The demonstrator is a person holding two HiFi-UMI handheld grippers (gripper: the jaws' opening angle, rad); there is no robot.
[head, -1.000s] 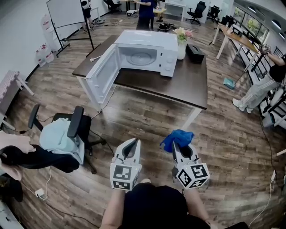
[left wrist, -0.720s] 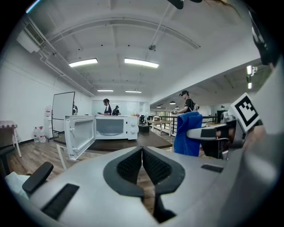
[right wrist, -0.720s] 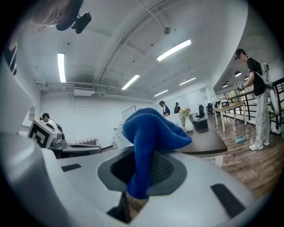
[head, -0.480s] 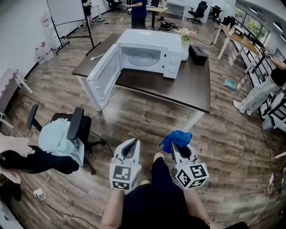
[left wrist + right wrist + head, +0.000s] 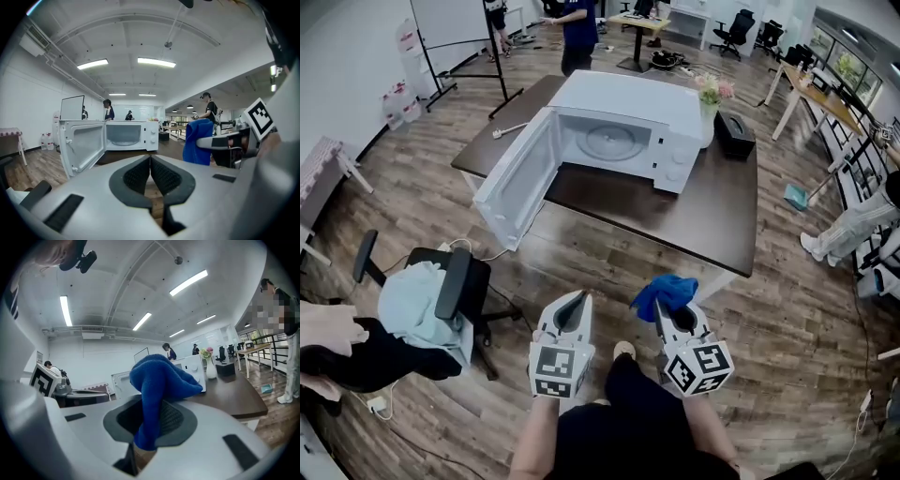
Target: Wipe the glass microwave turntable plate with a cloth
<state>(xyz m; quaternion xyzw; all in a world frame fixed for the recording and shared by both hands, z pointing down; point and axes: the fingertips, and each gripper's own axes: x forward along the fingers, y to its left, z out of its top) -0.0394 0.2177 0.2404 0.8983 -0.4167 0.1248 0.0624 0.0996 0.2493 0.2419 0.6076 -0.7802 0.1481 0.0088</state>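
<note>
1. In the head view, the white microwave (image 5: pixel 630 111) stood on the dark table (image 5: pixel 698 211) with its door (image 5: pixel 514 184) swung wide to its left. The glass turntable plate (image 5: pixel 606 141) lay inside the microwave's cavity. The left tongs (image 5: pixel 574 300) and right tongs (image 5: pixel 671 307) were held side by side over the wooden floor, well short of the microwave and off the table's near edge. A blue cloth (image 5: pixel 666 290) bunched at the tip of the right tongs. A vase of flowers (image 5: pixel 709 99) stood just right of the microwave, with a black box (image 5: pixel 735 132) beyond it. An office chair (image 5: pixel 450 286) stood on the floor near-left of the microwave's door.

2. In the left gripper view, the left tongs (image 5: pixel 151 162) were closed together with nothing between them. The microwave (image 5: pixel 133 136) faced them ahead, its door (image 5: pixel 82 146) hanging open on the left. The blue cloth (image 5: pixel 197 141) hung to the microwave's right.

3. In the right gripper view, the right tongs (image 5: pixel 151 414) were clamped on the blue cloth (image 5: pixel 157 380), which bulged above them and hid much of the microwave (image 5: pixel 193 368). The vase of flowers (image 5: pixel 210 365) stood right of the microwave on the table (image 5: pixel 234 397).
</note>
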